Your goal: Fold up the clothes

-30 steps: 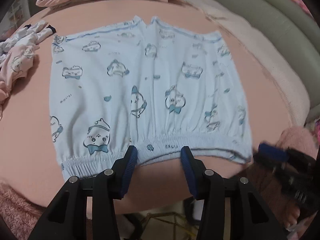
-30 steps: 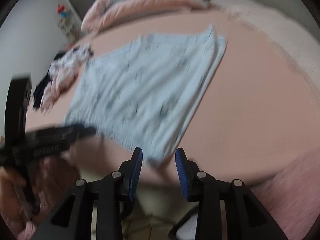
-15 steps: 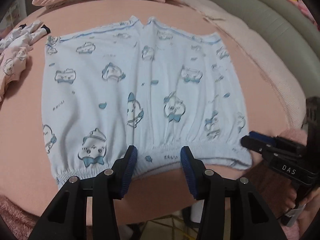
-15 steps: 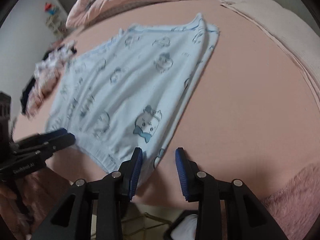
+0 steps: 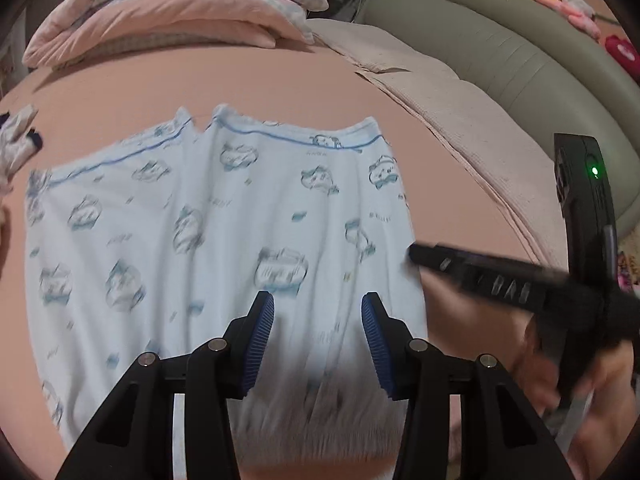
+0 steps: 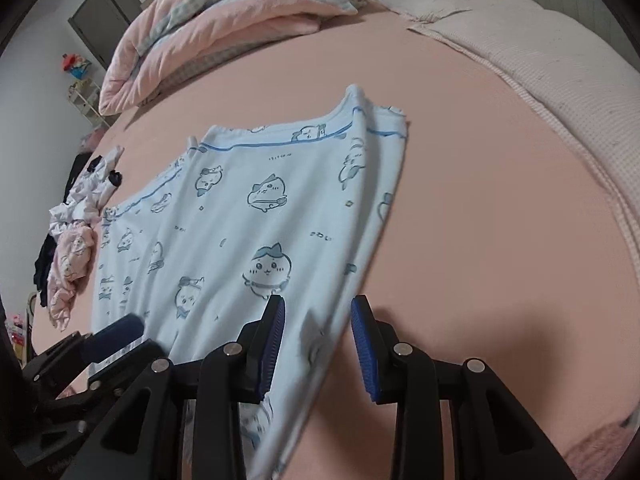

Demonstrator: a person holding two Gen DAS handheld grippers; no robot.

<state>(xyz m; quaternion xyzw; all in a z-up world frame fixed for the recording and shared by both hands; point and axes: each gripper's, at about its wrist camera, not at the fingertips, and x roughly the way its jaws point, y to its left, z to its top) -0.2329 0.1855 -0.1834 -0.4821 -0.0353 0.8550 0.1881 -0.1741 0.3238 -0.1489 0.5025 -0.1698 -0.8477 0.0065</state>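
The pale blue printed shorts [image 6: 256, 216] lie spread flat on the pink bed [image 6: 480, 184], waistband at its near edge. Both claws have pushed forward over that hem since a second ago (a pinch looks close): left claw [image 5: 318, 332] spread, right claw [image 6: 318, 334] spread astride the near right corner. Folded quilts [image 6: 224, 12] sit at the far edge, loose clothes [image 6: 76, 240] at the left

Pink bed [image 6: 460, 208] with folded quilts [image 6: 224, 20] piled at the far end, grey-green padded headboard [image 5: 500, 64] along one side. White wall [image 6: 36, 92], grey cabinet [image 6: 102, 12], small toy shelf [image 6: 82, 92] nearby.
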